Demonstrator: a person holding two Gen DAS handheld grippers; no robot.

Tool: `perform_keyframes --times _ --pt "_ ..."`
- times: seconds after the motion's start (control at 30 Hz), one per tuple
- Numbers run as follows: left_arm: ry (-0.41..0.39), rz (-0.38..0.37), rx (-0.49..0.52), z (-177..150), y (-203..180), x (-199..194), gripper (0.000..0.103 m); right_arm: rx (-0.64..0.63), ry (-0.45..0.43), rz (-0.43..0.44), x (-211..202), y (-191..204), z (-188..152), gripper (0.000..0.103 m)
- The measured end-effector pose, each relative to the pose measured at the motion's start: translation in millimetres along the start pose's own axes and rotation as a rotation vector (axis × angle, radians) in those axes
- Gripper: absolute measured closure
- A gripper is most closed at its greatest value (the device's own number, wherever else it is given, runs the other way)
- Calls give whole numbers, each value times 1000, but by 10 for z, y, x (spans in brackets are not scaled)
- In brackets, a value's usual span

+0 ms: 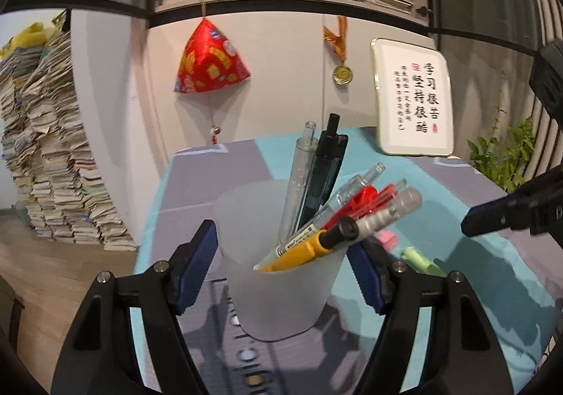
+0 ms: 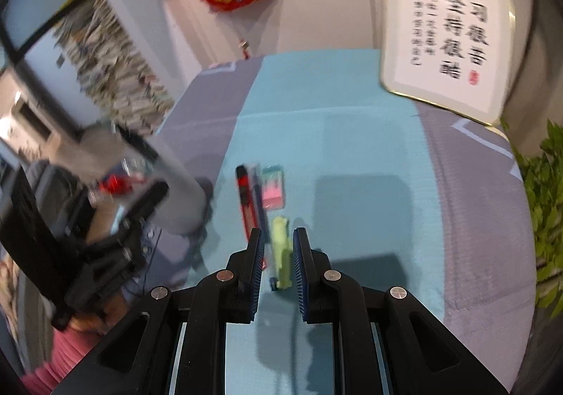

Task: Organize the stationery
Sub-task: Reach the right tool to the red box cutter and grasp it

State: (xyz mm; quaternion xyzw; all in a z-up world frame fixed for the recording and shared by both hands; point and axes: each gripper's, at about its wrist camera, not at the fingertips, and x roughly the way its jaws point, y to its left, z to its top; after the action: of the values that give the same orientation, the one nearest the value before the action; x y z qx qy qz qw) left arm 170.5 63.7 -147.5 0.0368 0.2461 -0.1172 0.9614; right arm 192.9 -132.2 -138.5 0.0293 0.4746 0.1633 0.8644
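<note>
My left gripper (image 1: 281, 247) is shut on a frosted white pen cup (image 1: 281, 286), its blue pads against both sides. The cup holds several pens (image 1: 330, 215): clear, black, red and yellow ones. My right gripper (image 2: 278, 243) is open and hovers above the table, its jaws either side of a light green highlighter (image 2: 281, 250) lying below. A red and black pen (image 2: 243, 194), a blue pen (image 2: 258, 198) and a pink eraser (image 2: 273, 189) lie just beyond. In the left wrist view the right gripper's fingertip (image 1: 492, 219) shows at right, with the highlighter (image 1: 420, 259) and eraser (image 1: 385, 238) behind the cup.
The table has a teal and grey cloth (image 2: 352, 148). A framed calligraphy board (image 1: 413, 99) leans at the back right, with a green plant (image 1: 503, 155) beside it. A red pouch (image 1: 209, 57) and a medal (image 1: 343, 73) hang on the wall. Stacked papers (image 1: 45, 148) stand left.
</note>
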Motion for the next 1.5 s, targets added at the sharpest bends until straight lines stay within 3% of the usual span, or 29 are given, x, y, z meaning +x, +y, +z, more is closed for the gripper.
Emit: perform_keyframes --times 0.17,0.47,1.5 --pt "5 4 -43 -61 205 -36 32 -106 36 -6 161 224 -9 87" --pt "-23 -15 -66 -115 212 -32 31 -218 68 -57 451 441 -60 87" --pt "2 -27 -73 -111 266 -4 29 -229 107 -115 1107 572 432 87"
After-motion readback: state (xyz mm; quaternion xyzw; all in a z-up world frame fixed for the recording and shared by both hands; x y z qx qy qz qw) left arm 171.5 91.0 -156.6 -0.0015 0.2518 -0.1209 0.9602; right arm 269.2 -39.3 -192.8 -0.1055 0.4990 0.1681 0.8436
